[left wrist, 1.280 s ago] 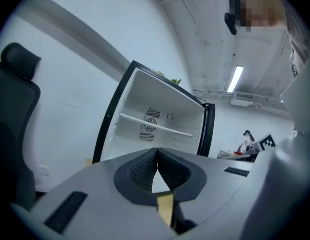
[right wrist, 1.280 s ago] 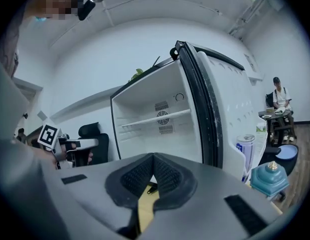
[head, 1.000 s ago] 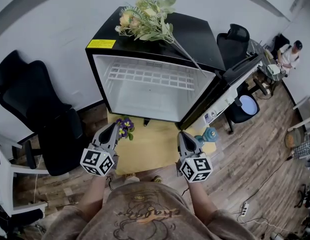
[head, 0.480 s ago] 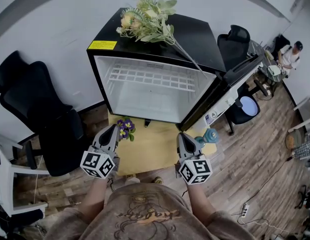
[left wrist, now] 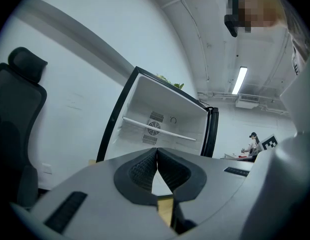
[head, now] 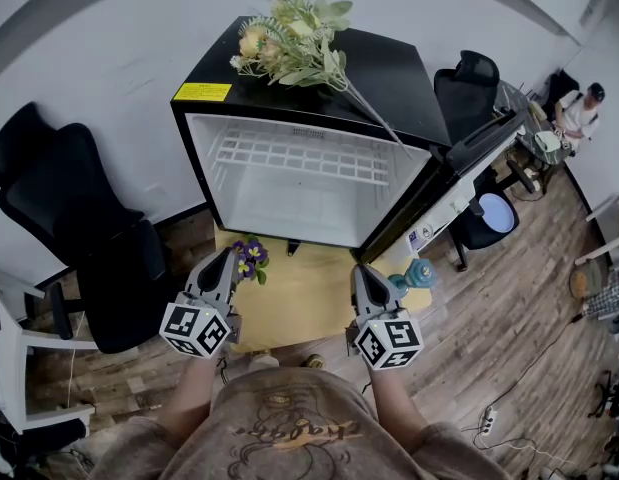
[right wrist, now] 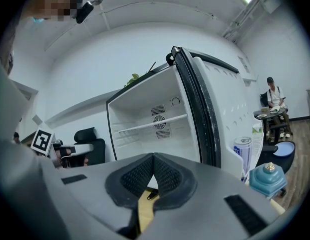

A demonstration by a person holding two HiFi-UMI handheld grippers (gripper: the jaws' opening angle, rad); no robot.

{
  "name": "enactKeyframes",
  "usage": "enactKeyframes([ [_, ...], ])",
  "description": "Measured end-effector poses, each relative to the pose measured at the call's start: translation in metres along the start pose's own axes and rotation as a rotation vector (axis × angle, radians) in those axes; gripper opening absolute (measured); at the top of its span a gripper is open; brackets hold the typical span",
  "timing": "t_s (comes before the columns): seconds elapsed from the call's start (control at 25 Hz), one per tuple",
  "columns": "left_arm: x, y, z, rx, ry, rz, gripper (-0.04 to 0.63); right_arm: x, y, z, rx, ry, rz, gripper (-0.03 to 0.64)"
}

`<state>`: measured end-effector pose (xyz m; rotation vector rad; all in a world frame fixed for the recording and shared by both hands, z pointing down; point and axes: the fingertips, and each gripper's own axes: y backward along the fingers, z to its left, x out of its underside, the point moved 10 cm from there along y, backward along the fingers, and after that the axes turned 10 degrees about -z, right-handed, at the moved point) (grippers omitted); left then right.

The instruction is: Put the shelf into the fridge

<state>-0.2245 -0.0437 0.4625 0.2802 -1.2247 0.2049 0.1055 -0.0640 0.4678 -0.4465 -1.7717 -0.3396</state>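
In the head view the left gripper [head: 227, 260] and right gripper [head: 362, 271] pointed side by side at the open fridge [head: 394, 73], with the shelf [head: 299, 156] seated high inside it, ahead of both. In the left gripper view the jaws were pressed together on nothing, the shelf [left wrist: 160, 130] ahead and above their tips. In the right gripper view the jaws were likewise pressed together and empty, with a blue pot [right wrist: 267, 178] to their right.

Bright, even light from a ceiling lamp [left wrist: 240, 80]; fisheye-warped edges.
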Motion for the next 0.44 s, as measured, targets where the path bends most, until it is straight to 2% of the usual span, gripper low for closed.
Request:
enactKeyframes([
  [0.44, 0.0037, -0.0062, -0.0026, 0.003, 0.018, 0.008, 0.031, 0.0005, -0.001, -0.0053, 0.002, -0.009, -0.002, -0.002],
])
